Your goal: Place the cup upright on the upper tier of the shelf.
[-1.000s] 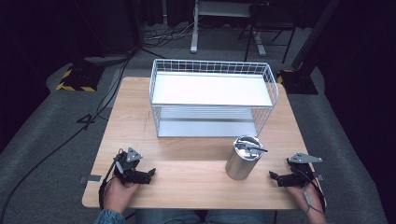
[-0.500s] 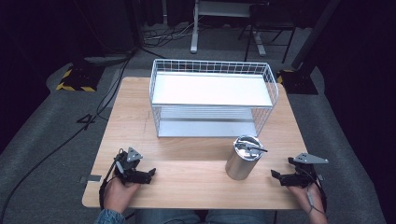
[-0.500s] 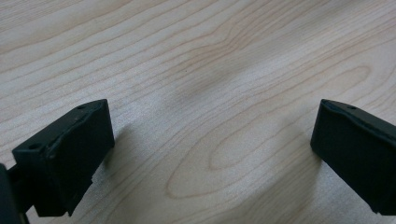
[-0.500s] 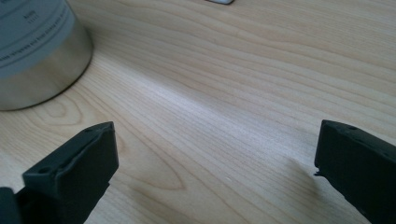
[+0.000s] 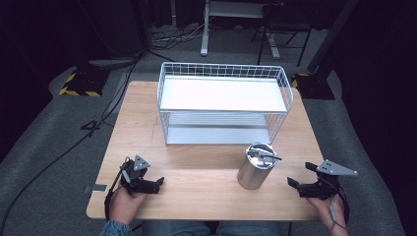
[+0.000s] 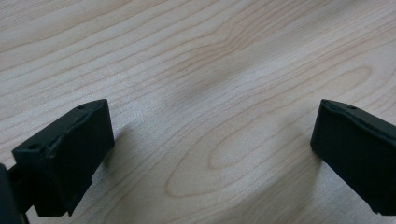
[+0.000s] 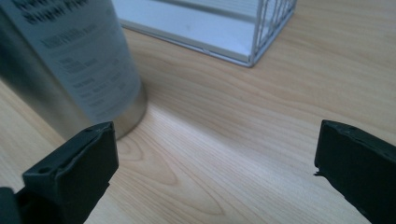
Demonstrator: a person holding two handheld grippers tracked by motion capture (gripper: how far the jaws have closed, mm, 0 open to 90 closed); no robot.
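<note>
A steel tumbler (image 5: pixel 255 168) with a lid and handle stands upright on the wooden table (image 5: pixel 196 167), just in front of the white wire rack (image 5: pixel 223 103). My right gripper (image 5: pixel 298 175) rests low at the table's front right, open, its jaws pointing left toward the tumbler and a short way from it. In the right gripper view the gripper (image 7: pixel 215 158) has wide jaws with nothing between them, and the tumbler (image 7: pixel 74 60) stands ahead to the left. My left gripper (image 5: pixel 158 183) lies at the front left, open. Bare wood shows between its jaws in the left gripper view (image 6: pixel 210 154).
The two-level rack fills the back half of the table, and its front corner (image 7: pixel 261 32) is ahead of the right gripper. Bare wood lies between the two grippers. Dark floor with cables and stands surrounds the table.
</note>
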